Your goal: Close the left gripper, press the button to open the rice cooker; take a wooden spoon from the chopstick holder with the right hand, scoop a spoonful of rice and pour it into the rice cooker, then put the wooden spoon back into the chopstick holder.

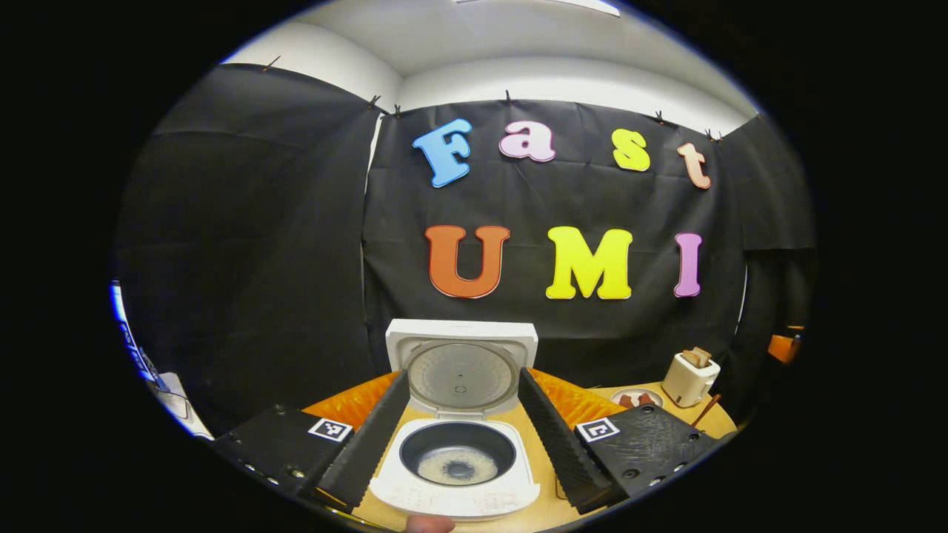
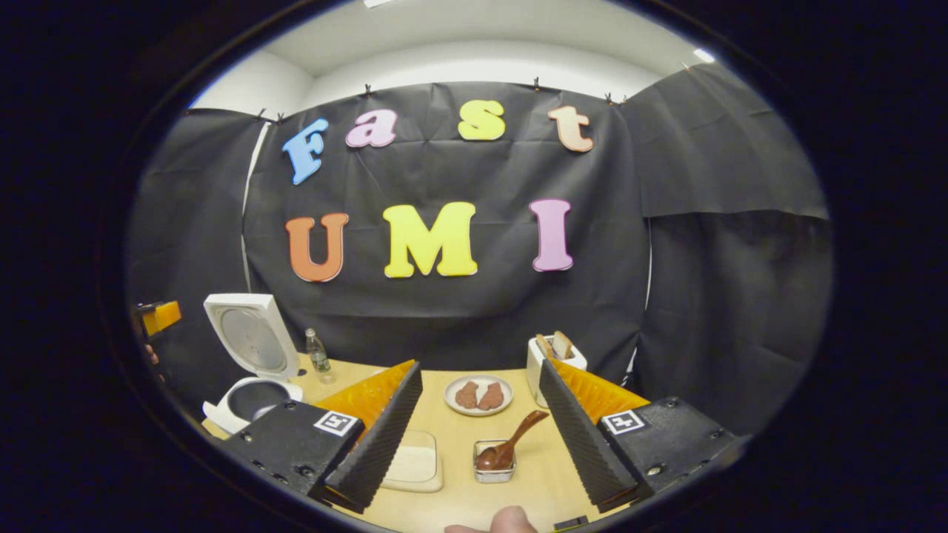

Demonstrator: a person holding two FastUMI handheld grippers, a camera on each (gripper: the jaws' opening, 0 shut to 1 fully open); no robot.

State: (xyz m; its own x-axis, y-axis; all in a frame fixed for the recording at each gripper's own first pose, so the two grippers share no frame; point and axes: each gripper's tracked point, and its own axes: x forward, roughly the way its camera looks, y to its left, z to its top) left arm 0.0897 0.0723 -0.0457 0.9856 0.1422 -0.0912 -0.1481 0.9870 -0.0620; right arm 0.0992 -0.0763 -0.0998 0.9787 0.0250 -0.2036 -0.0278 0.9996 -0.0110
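The white rice cooker (image 1: 455,485) stands open right in front of my left gripper (image 1: 464,374), its lid (image 1: 461,355) upright at the back. A little rice lies at the bottom of the dark inner pot (image 1: 458,453). The left gripper is open, with a finger on each side of the cooker and touching nothing. In the right gripper view the wooden spoon (image 2: 511,444) leans bowl-down in a small metal holder (image 2: 494,471) on the table. My right gripper (image 2: 480,366) is open above and short of the holder. The cooker (image 2: 252,400) stands at the far left there.
A clear box of rice (image 2: 415,463) lies beside the holder by the right gripper's left finger. Behind are a plate (image 2: 478,394) with brown pieces, a toaster (image 2: 552,359) holding bread and a small bottle (image 2: 319,355). The wooden table (image 2: 533,474) ends near the black wall.
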